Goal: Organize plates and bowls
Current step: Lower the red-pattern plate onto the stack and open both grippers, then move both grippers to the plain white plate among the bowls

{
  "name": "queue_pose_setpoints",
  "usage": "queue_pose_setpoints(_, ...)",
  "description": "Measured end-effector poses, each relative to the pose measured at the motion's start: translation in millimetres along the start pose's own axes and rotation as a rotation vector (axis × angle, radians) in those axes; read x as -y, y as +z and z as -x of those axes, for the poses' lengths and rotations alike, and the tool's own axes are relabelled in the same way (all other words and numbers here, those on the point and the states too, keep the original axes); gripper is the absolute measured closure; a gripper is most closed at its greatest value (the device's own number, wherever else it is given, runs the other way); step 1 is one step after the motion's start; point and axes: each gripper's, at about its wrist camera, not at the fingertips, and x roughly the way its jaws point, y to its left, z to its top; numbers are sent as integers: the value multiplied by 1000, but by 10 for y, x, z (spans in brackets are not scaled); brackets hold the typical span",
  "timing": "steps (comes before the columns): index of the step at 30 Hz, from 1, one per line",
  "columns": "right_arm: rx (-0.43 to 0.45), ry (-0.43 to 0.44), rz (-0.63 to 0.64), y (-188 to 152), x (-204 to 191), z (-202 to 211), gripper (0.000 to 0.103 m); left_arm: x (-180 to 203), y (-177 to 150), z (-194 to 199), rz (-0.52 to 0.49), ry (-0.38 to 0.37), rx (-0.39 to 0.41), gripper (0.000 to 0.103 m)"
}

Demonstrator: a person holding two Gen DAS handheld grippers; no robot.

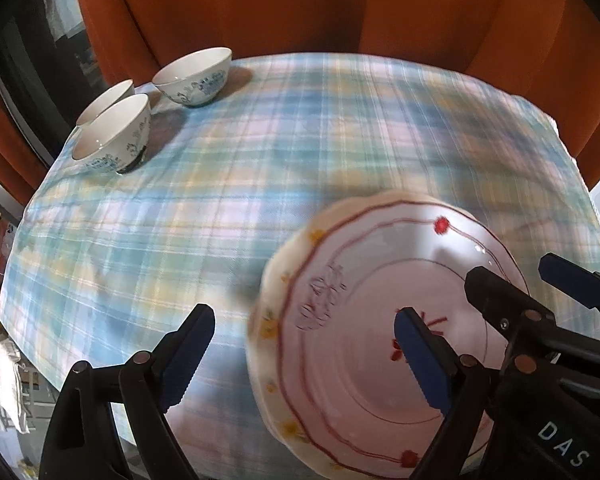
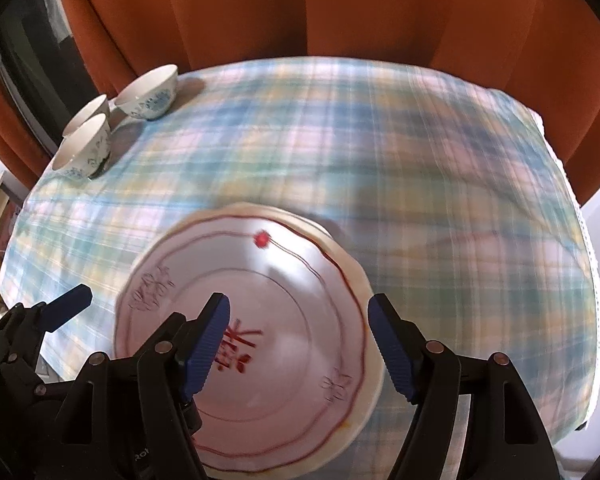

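A stack of white plates with red line patterns [image 1: 364,344] lies on the plaid tablecloth near the front; it also shows in the right wrist view [image 2: 260,320]. My left gripper [image 1: 304,360] is open, its right finger over the top plate, its left finger over the cloth. My right gripper [image 2: 300,340] is open above the top plate's right half and also shows in the left wrist view [image 1: 524,284]. Three white bowls with blue patterns [image 1: 116,132] stand at the far left corner, also seen in the right wrist view [image 2: 88,148].
The table wears a blue, pink and yellow plaid cloth [image 1: 260,184]. An orange curtain [image 1: 300,4] hangs behind it. A dark window [image 1: 32,60] is at the left. The image is motion-blurred.
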Motion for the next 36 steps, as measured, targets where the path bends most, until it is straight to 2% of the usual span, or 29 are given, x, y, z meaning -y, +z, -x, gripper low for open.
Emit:
queue_pose_setpoints(7,20,-1,-17,112,-330,0,28,-351,119,17,-22,-20,29,13)
queue_pose_setpoints(13,25,-38,-58,204,-740,-33,28,-725,239,-2,-95,-88,26,13)
queue_pose_setpoints(17,25,-33,-104,270,-1058,-72,28,-1017,308,-9,-140,-94,35,13)
queue_pose_setpoints(27,43,-35,-183,515,-1915,-248,28,-1863,518,-119,-164,-121,59,13)
queue_pose_setpoints(30,51,-53,-169,622,-2147,-319,25,-2122,614,-171,-150,-140,51,13)
queue_pose_setpoints(36,60,-61,-152,895,-2518,-387,24,-2465,895,-181,-157,-125,82,13)
